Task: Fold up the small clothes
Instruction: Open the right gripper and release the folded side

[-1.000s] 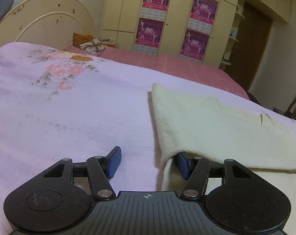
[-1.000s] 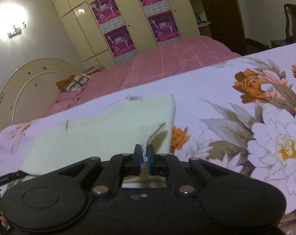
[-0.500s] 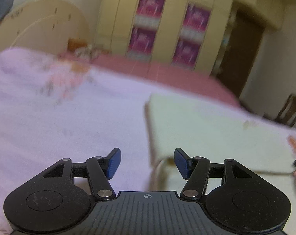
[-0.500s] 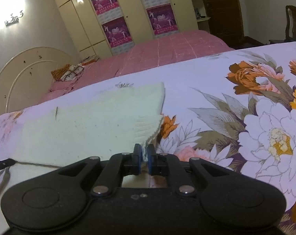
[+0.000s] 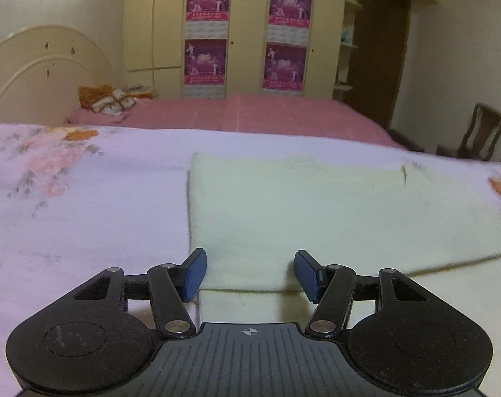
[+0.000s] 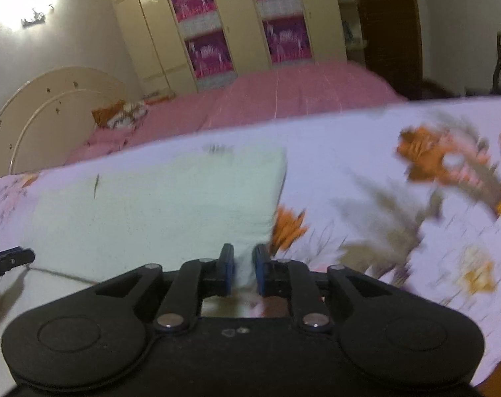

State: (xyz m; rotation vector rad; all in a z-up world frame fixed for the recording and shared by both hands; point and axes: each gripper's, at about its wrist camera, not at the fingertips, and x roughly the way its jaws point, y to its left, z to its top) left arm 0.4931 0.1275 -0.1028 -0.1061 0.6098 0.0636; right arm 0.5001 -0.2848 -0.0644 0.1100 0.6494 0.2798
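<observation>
The pale yellow cloth (image 5: 316, 211) lies folded flat on the floral bedspread (image 5: 84, 205). We hold our left gripper (image 5: 249, 273) with its fingers spread over the cloth's near left corner, clear of it. Our right gripper (image 6: 243, 269) has narrowly parted fingers around the cloth's near right corner; the view is blurred.

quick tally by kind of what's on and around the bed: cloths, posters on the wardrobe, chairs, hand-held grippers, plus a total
cream cloth: 1
purple posters (upper left, upper right, lower left, lower right): 4
wooden chair: 1
hand-held grippers (left hand-held gripper, right hand-held gripper): 2
total: 8
</observation>
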